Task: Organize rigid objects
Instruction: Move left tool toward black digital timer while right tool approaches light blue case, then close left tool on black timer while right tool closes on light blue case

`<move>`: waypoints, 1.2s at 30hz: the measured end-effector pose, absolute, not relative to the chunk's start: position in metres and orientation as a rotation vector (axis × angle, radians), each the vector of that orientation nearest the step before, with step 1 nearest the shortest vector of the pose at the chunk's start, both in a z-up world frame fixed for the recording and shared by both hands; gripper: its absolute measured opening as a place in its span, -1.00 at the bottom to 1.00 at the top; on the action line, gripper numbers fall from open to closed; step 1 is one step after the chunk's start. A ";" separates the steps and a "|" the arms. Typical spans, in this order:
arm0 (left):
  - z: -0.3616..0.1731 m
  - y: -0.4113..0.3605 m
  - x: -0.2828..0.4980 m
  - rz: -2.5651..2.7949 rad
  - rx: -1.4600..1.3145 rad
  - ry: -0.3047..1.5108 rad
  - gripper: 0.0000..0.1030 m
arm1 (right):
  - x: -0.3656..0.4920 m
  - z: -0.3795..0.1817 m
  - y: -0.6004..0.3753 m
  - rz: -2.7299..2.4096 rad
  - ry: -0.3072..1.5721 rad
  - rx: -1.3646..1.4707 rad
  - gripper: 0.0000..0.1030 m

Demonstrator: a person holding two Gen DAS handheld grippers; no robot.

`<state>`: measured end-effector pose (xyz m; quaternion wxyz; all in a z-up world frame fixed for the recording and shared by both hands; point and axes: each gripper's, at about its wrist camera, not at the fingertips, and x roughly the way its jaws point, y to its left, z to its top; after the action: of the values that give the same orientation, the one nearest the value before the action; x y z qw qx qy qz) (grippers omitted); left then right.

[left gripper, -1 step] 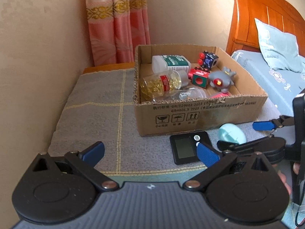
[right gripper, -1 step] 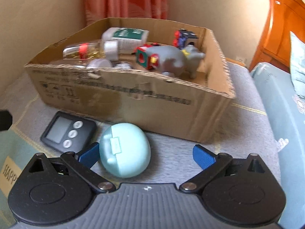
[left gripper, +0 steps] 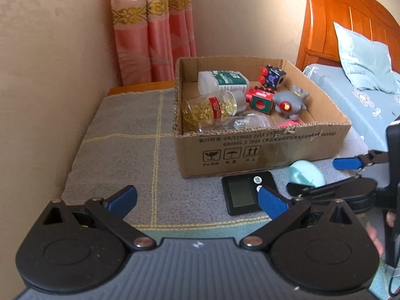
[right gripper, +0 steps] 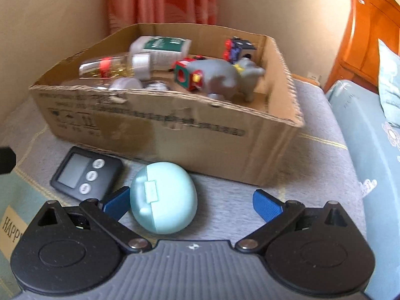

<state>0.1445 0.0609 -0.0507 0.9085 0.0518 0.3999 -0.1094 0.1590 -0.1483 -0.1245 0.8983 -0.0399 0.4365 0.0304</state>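
An open cardboard box (left gripper: 262, 147) (right gripper: 200, 135) holds a capsule bottle (left gripper: 210, 108), a white bottle with a green label (left gripper: 225, 80), a red-green cube (left gripper: 260, 101), a dark dice cube (left gripper: 273, 76) and a grey toy (left gripper: 287, 105) (right gripper: 220, 75). In front of the box lie a black digital timer (left gripper: 243, 192) (right gripper: 86, 172) and a pale teal egg-shaped case (left gripper: 306, 175) (right gripper: 163, 197). My right gripper (right gripper: 191, 200) is open, with the case between its fingers, close to the left one. My left gripper (left gripper: 197, 197) is open and empty, left of the timer.
Everything rests on a grey mat with yellow lines (left gripper: 120, 155). A beige wall (left gripper: 50, 75) runs along the left, and a pink curtain (left gripper: 155, 30) hangs behind. A bed (left gripper: 350, 92) with a wooden headboard (left gripper: 350, 12) borders the right side.
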 end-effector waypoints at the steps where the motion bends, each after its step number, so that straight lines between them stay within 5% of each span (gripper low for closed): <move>1: -0.053 0.058 0.146 -0.230 0.113 0.829 0.99 | 0.159 -0.124 -0.153 0.046 0.906 -0.078 1.00; 23: -0.110 -0.005 0.181 -0.306 0.155 0.953 0.99 | 0.139 -0.126 -0.190 0.176 0.882 -0.125 1.00; 36: -0.114 0.025 0.176 -0.269 0.119 0.929 0.99 | 0.136 -0.126 -0.190 0.169 0.871 -0.122 1.00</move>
<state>0.1760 0.0255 -0.1135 0.8836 0.0570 0.4464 -0.1292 0.1361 -0.1898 -0.1263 0.9014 -0.0591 0.4212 0.0816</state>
